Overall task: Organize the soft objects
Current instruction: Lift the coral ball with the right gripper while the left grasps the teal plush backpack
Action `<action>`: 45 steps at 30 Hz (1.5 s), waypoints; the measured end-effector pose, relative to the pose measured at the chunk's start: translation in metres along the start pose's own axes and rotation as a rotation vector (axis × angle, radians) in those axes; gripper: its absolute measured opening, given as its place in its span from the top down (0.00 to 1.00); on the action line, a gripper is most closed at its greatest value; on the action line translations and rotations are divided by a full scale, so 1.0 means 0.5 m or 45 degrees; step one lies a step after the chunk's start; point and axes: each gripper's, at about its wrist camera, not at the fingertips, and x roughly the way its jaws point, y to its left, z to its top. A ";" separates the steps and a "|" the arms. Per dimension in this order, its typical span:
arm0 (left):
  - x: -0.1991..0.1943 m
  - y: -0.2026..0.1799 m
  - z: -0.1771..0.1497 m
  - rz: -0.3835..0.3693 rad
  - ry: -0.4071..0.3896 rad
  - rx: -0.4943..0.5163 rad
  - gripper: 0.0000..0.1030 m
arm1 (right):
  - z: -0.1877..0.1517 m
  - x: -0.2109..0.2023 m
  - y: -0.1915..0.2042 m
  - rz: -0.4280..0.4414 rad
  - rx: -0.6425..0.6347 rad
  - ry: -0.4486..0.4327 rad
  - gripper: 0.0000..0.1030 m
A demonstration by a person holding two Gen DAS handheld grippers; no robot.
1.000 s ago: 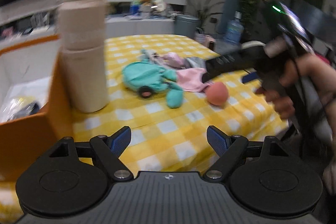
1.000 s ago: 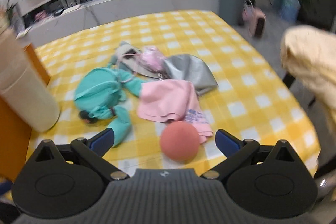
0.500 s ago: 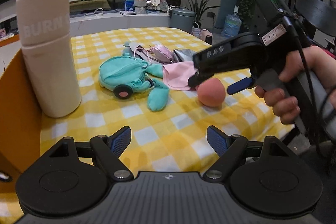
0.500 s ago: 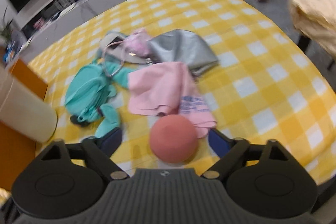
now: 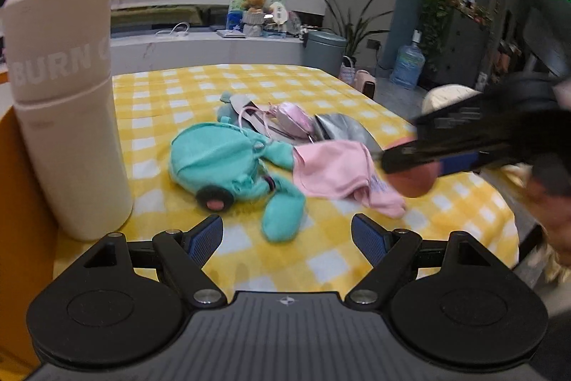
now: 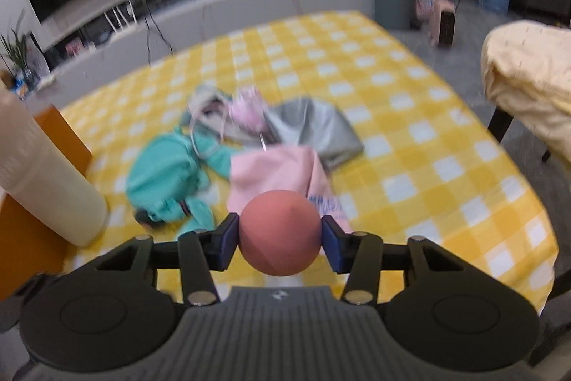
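Observation:
A salmon-pink ball (image 6: pixel 280 232) sits between the blue pads of my right gripper (image 6: pixel 280 238), whose jaws are closing and touch it on both sides. In the left wrist view the right gripper (image 5: pixel 403 163) reaches in from the right, blurred, over the ball (image 5: pixel 410 183). On the yellow checked tablecloth (image 5: pixel 321 259) lie a teal plush bag (image 5: pixel 221 163), a pink cloth (image 5: pixel 339 170), a grey cloth (image 5: pixel 342 127) and a small pink pouch (image 5: pixel 292 116). My left gripper (image 5: pixel 287 234) is open with nothing between its pads, just short of the teal bag's leg.
A tall pale-pink bottle (image 5: pixel 67 102) stands at the table's left beside an orange box (image 5: pixel 21 238). A chair with a cream cover (image 6: pixel 528 77) stands off the table's right edge. Behind the table runs a low white counter with a grey bin.
The right gripper's jaws have closed from wide apart onto the ball. The left gripper has moved closer to the teal bag, and the bottle has slid further to the left of its view.

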 end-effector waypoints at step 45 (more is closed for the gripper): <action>0.210 -0.024 0.094 0.348 0.079 0.397 1.00 | -0.014 -0.104 -0.084 0.105 0.120 -0.211 0.52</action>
